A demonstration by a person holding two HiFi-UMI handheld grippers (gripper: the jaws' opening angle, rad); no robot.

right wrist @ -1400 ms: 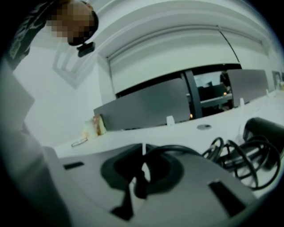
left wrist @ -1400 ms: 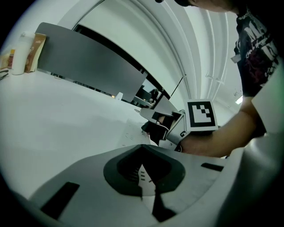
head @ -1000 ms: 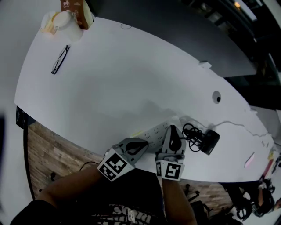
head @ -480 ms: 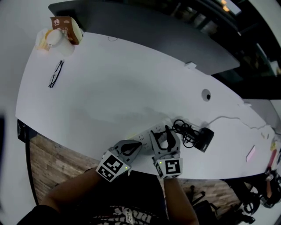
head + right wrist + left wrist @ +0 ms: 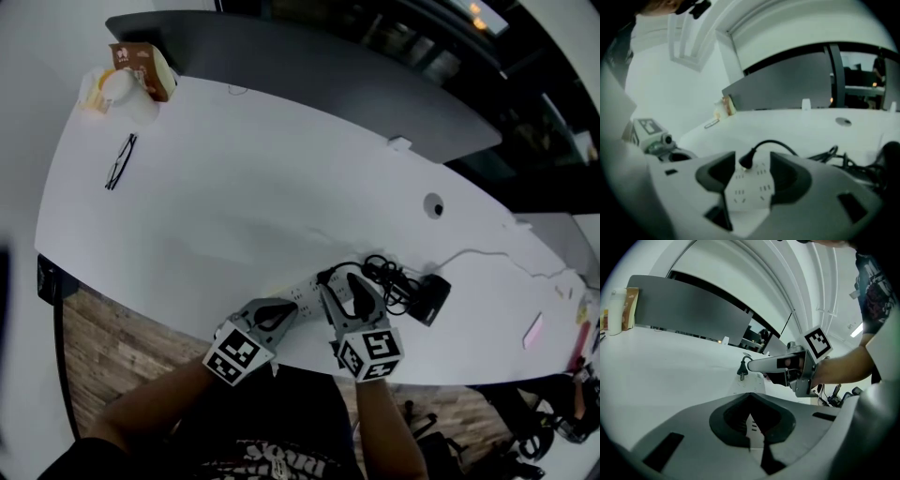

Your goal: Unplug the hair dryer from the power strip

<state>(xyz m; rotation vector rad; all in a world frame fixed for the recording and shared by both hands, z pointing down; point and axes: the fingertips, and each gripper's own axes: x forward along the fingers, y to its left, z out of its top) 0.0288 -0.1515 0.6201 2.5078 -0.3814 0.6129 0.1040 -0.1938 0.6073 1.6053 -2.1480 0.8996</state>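
At the white power strip [image 5: 745, 193] — black round plug [image 5: 746, 161], cord [image 5: 776, 142] arched.

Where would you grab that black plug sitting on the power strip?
Probably by the black plug's short, thick body, coming down from above with one jaw on each flank. It stands roughly upright on the flat power strip, and its cord arcs off the top to the right, so grip below that bend, not the cord.

White curved table [image 5: 234, 187] underneath; grey partition [image 5: 328, 75] far ahead along its edge; wood floor [image 5: 103, 328] behind, left; dim lamps [image 5: 483, 11] beyond.
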